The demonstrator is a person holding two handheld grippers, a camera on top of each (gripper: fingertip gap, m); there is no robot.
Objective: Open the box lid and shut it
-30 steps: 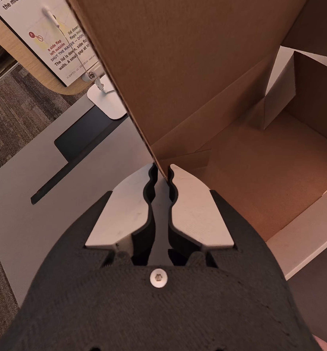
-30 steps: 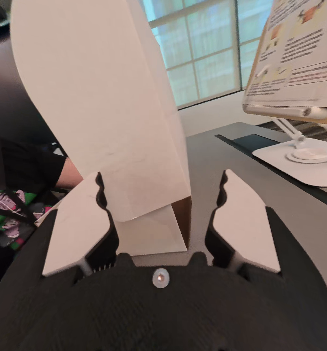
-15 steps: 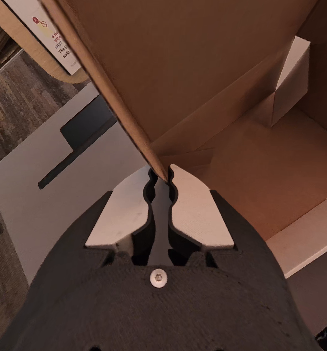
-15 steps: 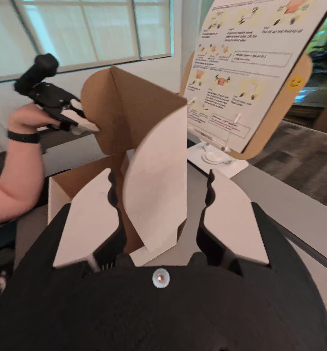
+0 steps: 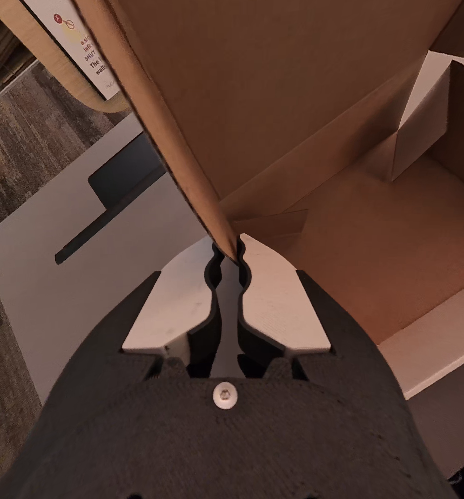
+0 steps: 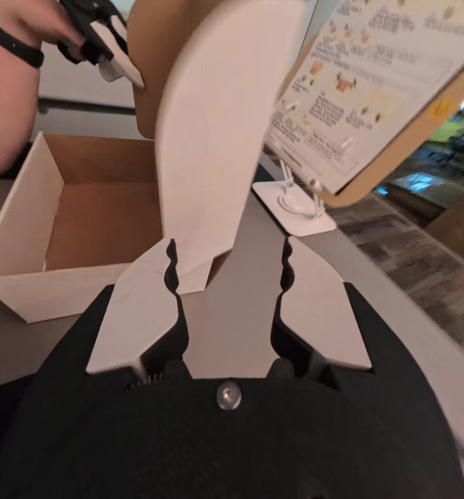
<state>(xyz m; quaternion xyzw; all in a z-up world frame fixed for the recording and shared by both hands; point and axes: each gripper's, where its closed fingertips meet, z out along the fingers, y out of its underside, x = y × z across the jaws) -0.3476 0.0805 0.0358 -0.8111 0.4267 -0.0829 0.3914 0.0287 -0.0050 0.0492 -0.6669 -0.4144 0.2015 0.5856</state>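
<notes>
Clearly the opening half looks done: the white-skinned, brown-lined cardboard box (image 6: 23, 232) sits on the grey table (image 6: 319, 270) with its tall lid (image 5: 252, 94) raised nearly upright and the empty inside showing. Closing it is what remains. One black-and-white left gripper (image 5: 228, 249) is pinched onto the lid's free edge, while the matching right gripper (image 6: 229, 252) hangs spread wide and empty beside the lid's white rounded side flap (image 6: 212, 135). Behind stands an instruction board (image 6: 373, 94).

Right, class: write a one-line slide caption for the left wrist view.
Left gripper shut on the edge of the raised cardboard lid, above the open, empty box.
</notes>
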